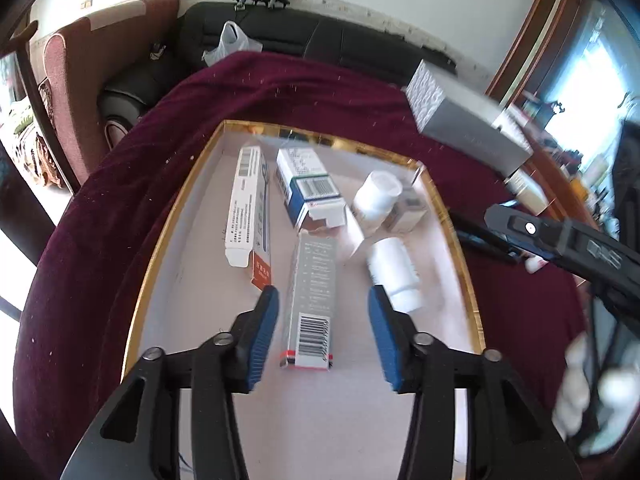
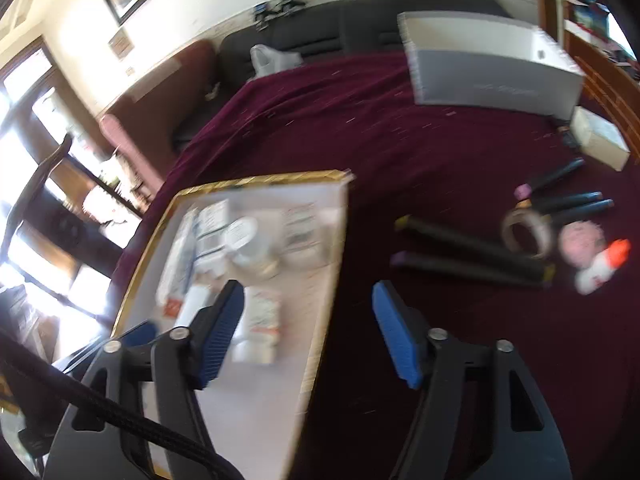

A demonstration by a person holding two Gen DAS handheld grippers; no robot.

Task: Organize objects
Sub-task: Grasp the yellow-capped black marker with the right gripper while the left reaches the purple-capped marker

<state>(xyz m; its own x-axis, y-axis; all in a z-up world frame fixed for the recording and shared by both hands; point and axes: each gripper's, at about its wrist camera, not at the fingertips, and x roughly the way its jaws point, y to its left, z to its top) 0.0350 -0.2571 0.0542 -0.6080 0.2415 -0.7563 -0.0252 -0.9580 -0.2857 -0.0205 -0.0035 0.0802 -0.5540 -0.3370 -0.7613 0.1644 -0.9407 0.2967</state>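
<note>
Tray (image 1: 160, 240) is holding four cartons (image 1: 308, 300) and two white bottles (image 1: 394, 272) — one tray. Lying on the cloth: two black tubes (image 2: 468, 244), three dark pens (image 2: 576, 200), one tape roll (image 2: 528, 232).

No legible text: barcodes show on the grey carton (image 1: 310, 300) and blue-white box (image 1: 308, 190), other print too small to read.

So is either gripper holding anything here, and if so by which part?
Nothing is held. The left gripper is open above the grey carton lying in the tray, pads clear of it. The right gripper is open and empty.
</note>
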